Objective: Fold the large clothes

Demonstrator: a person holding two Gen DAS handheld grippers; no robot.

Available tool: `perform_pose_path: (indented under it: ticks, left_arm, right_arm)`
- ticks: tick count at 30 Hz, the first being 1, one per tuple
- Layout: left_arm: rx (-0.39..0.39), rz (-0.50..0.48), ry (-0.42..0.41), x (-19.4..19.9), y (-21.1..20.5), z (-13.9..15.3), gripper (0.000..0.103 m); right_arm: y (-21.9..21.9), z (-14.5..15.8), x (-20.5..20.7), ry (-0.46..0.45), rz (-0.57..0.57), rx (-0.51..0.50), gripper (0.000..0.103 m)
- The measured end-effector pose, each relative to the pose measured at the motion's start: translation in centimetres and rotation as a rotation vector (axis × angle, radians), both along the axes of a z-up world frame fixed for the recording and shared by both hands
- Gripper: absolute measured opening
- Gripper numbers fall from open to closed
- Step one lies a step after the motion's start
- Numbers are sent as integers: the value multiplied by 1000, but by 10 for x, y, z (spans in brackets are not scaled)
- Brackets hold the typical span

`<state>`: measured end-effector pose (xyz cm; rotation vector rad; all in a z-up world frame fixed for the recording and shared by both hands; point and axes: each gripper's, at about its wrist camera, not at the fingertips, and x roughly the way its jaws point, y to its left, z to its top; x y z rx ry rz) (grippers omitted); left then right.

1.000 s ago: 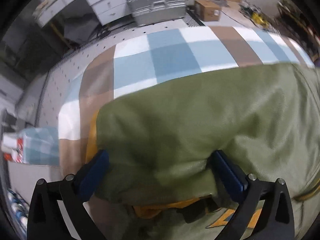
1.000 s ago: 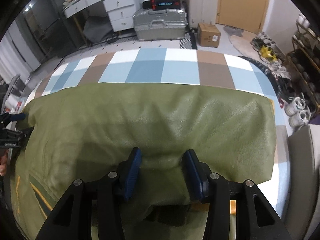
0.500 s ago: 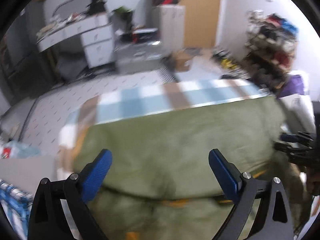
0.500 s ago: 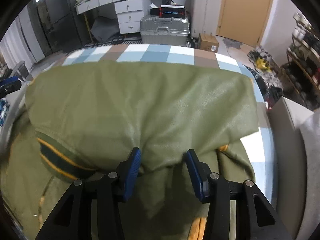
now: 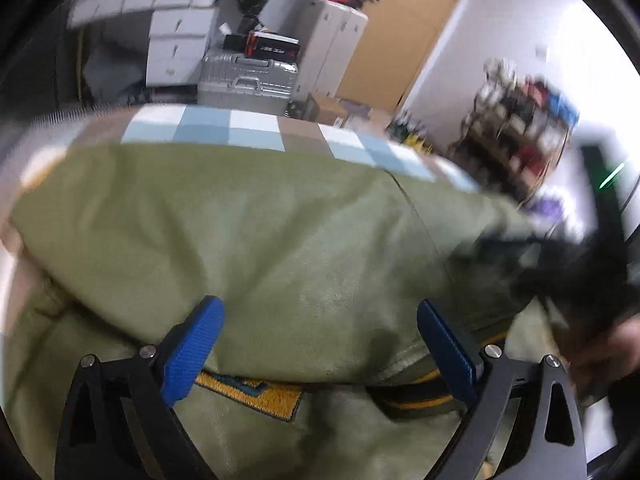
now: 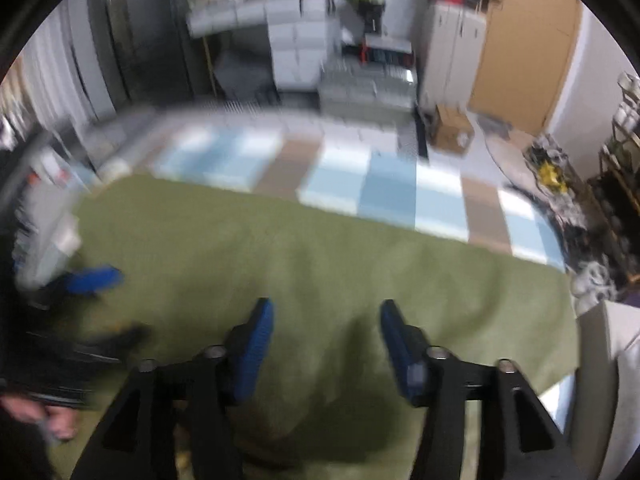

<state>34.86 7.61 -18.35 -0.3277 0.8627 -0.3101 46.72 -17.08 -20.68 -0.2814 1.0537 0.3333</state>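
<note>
**Letting go of the folded green jacket**

Lying across the checked blanket (image 6: 436,196), the green jacket (image 6: 320,248) is showing a folded-over top layer, with its striped hem (image 5: 416,396) and an orange patch (image 5: 256,390) peeking out from under the near edge. The left gripper (image 5: 320,344) is hanging over that near edge with its jaws spread wide and nothing pinched between them. The right gripper (image 6: 326,338) is hovering over the fold's middle; its jaws have just been opening, and the cloth is lying below them, not squeezed by the pads.

Judging by the leathery sheen and the soft, rounded folds, the jacket is looking thick and fairly heavy, supple but not limp, and somewhat slick on the outside. A single layer is likely sliding out of a shallow pinch, so a deep bite is looking wiser. The ribbed hem and the seams are offering the surest hold, one gripper near each outer corner, so the weight is being shared and the bulky layer is not sagging in the middle.
</note>
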Motion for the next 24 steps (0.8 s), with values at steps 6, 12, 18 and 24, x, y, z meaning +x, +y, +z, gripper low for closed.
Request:
perform_pose_path:
  ticks: [6, 12, 18, 24]
  left_arm:
    - [-84, 27, 4, -8, -11, 11, 94]
    - [-165, 182, -26, -8, 18, 17, 94]
    - [-205, 257, -65, -10, 32, 18, 94]
    - [-166, 517, -286, -47, 59, 49, 94]
  right_arm:
    - [34, 49, 0, -96, 129, 61, 25]
    - [87, 46, 56, -53, 111, 140, 41]
    - [127, 6, 68, 57, 114, -1, 41]
    - [152, 64, 52, 55, 217, 260, 41]
